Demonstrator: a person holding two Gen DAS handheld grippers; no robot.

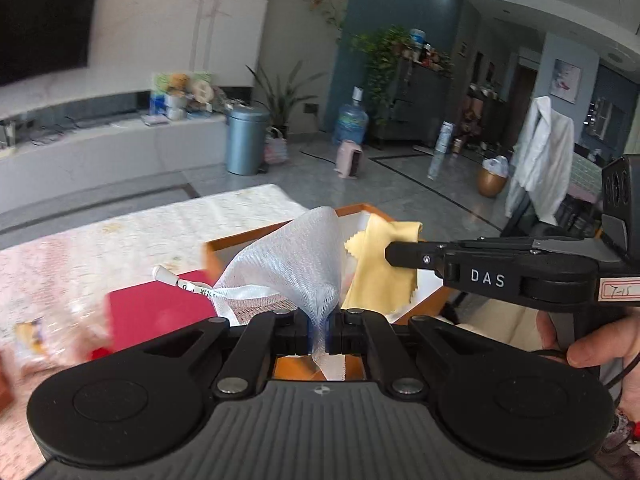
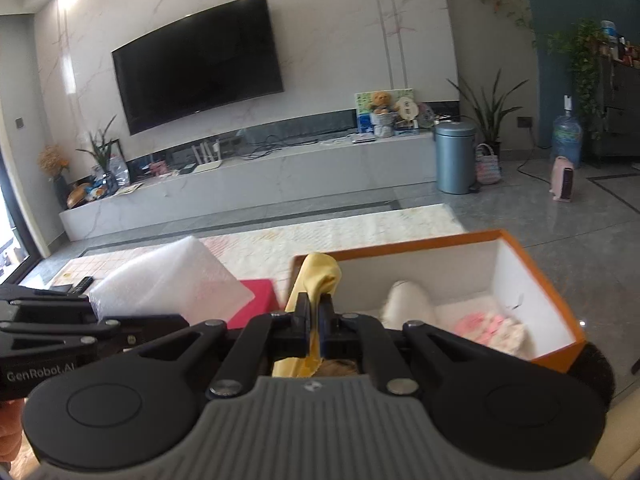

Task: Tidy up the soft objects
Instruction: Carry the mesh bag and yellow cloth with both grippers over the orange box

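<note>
My left gripper (image 1: 322, 330) is shut on a white mesh bag (image 1: 298, 264) with a drawstring, held up in the air over the near edge of an orange box (image 1: 280, 229). My right gripper (image 2: 314, 320) is shut on a yellow cloth (image 2: 320, 274), which hangs beside the mesh bag in the left wrist view, where the yellow cloth (image 1: 384, 268) dangles from the right gripper (image 1: 394, 255). In the right wrist view the orange box (image 2: 536, 280) has white inner walls and holds a white soft item (image 2: 408, 300) and a pink and cream item (image 2: 496, 326).
A red flat thing (image 1: 152, 312) and a patterned tablecloth (image 1: 140, 240) lie under the grippers. Bubble wrap (image 2: 172, 280) rests to the left of the box. Beyond stand a TV wall, a blue bin (image 2: 454, 156), a water bottle, plants and a white coat (image 1: 540, 152) on a chair.
</note>
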